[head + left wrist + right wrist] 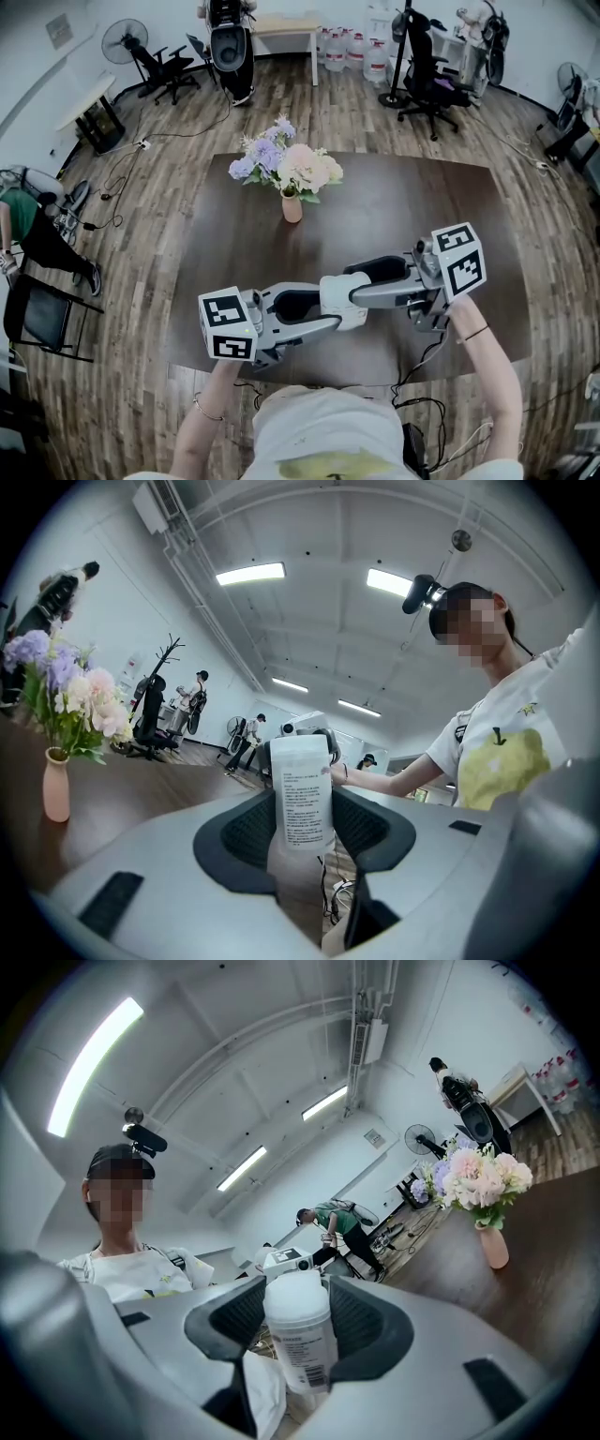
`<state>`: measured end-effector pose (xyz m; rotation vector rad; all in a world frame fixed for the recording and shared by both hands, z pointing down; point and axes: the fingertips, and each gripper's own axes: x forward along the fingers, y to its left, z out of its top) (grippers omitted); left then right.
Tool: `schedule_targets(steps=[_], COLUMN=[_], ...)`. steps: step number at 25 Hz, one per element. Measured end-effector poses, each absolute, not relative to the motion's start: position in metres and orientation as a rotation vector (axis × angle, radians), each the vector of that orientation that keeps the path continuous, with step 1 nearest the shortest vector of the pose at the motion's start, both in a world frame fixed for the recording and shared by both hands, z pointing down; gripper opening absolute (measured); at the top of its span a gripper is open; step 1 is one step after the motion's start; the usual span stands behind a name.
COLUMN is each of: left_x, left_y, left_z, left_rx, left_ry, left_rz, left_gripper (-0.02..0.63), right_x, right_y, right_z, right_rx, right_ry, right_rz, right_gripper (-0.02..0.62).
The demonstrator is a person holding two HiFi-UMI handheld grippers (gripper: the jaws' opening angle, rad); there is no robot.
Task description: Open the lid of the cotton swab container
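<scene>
The cotton swab container (344,300) is a white cylinder with a printed label, held level above the front of the brown table (225,244), between my two grippers. My left gripper (323,309) reaches in from the left. In the left gripper view, its dark pads press both sides of the labelled body (302,803). My right gripper (367,287) comes from the right. In the right gripper view, its pads close on the end with the white lid (296,1299), and the label (306,1354) shows below it. The lid sits on the container.
A pink vase of flowers (292,202) stands near the middle of the table, beyond the grippers. Cables (420,370) hang over the table's front edge by my right arm. Office chairs (427,80), a fan and other people are around the room.
</scene>
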<state>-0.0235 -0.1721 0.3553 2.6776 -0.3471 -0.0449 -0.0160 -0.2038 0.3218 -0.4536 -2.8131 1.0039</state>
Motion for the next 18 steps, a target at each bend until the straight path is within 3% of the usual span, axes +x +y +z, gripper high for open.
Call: schedule_targets(steps=[11,15,18], left_x=[-0.025,-0.023,-0.021], left_y=[-0.172,-0.173,-0.168], left_z=[0.358,0.364,0.363], left_rx=[2.693,2.807,2.769], left_ry=[-0.358,-0.442,-0.382], left_rz=[-0.031,0.107,0.025], left_gripper=[0.202,0.196,0.195], right_x=[-0.017,-0.017,-0.015], right_y=[-0.206,-0.217,-0.216], right_z=[0.326,0.32,0.321], right_rx=[-0.46,-0.479,-0.49], right_ry=[-2.805,-2.797,-2.79], right_rz=[1.163,1.443,1.499], right_gripper=[0.216,0.206,0.206])
